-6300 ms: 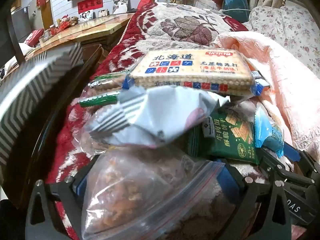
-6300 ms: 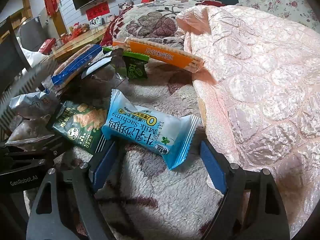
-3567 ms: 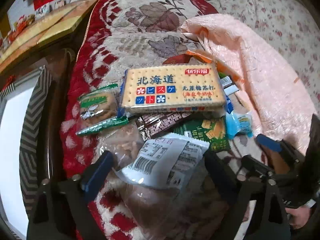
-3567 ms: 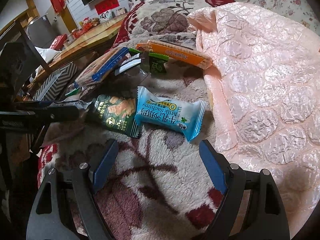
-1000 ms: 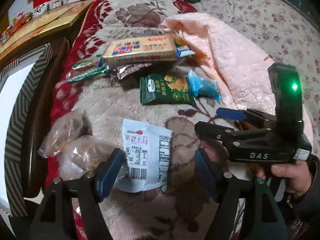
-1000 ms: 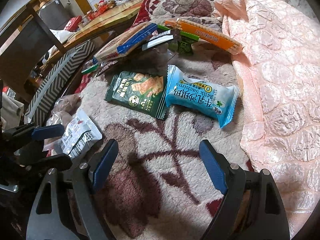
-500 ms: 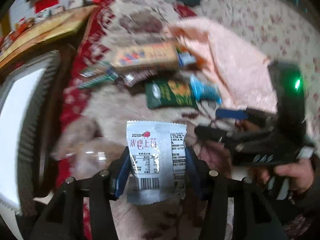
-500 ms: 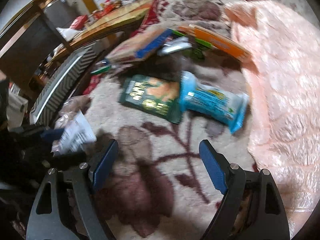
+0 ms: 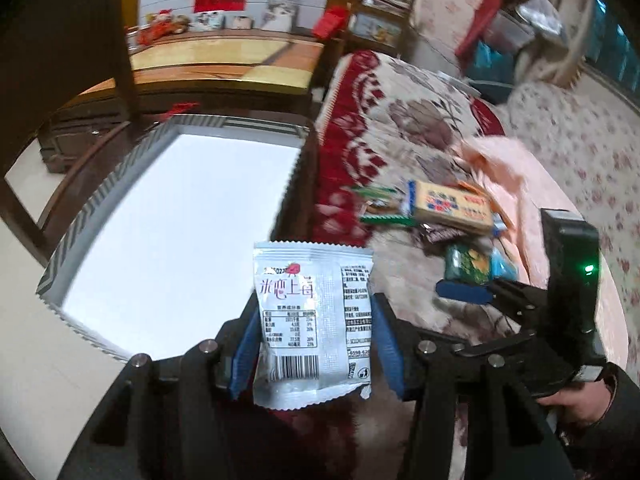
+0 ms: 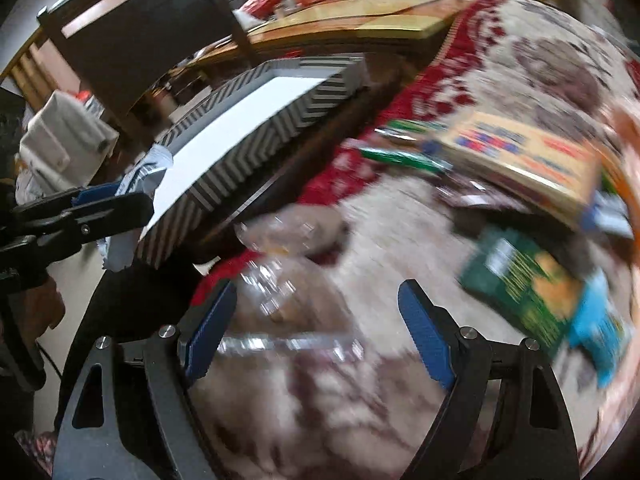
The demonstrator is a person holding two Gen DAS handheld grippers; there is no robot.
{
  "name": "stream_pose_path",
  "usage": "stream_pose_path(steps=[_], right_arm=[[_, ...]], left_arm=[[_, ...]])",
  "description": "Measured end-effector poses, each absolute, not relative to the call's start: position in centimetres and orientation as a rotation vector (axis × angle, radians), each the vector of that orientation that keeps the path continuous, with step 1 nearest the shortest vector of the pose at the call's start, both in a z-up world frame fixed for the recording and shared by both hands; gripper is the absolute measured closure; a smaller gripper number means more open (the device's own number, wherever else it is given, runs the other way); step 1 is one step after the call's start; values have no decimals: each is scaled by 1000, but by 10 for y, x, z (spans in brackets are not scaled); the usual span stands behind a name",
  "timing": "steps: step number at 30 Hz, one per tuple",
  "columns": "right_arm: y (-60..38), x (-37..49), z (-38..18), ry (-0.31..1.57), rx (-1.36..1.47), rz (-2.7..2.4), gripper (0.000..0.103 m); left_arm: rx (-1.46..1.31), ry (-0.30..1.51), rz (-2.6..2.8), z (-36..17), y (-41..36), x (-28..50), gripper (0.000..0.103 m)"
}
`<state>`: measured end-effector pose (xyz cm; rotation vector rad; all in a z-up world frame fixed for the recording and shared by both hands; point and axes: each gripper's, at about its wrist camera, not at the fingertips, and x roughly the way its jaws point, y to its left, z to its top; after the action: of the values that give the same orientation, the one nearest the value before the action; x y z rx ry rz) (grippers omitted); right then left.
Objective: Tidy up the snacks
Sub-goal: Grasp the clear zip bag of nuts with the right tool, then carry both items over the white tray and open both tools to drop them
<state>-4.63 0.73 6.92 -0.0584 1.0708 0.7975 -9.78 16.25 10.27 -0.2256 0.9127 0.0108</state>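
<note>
Clamping white snack packet point(image 9: 314, 322), left gripper point(image 9: 316, 340) now holds it lifted off blanket point(image 9: 404, 120), where it lay a second ago. Packet hangs upright between blue pads, over near edge of striped box point(image 9: 96, 200); box interior bare. Right gripper point(image 10: 316, 334) open, empty, above clear bags point(image 10: 280, 280).

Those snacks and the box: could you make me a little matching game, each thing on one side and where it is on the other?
Things:
1. silver packet
2. striped box
3. green packet
4. clear bag

Places:
A. lying on the blanket beside a blue packet
B. off the blanket's edge, open, white inside
C. between the left gripper's pads
D. on the blanket before the open right gripper

Pairs: 1-C, 2-B, 3-A, 4-D
</note>
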Motion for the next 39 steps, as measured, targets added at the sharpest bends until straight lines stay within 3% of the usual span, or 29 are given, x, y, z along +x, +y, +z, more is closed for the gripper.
stream_pose_path(steps=[7, 8, 9, 14, 39], right_arm=[[53, -45, 44, 1160, -150, 840, 20], [53, -49, 42, 1149, -183, 835, 26], [52, -56, 43, 1112, -223, 841, 40], [33, -63, 50, 1107, -199, 863, 55], [41, -30, 130, 925, -138, 875, 57]], left_arm=[[-252, 928, 32, 91, 172, -97, 48], [-261, 929, 33, 90, 174, -97, 48], [-267, 928, 34, 90, 176, -97, 48], [-275, 923, 32, 90, 177, -98, 48], [-239, 889, 149, 110, 201, -88, 47]])
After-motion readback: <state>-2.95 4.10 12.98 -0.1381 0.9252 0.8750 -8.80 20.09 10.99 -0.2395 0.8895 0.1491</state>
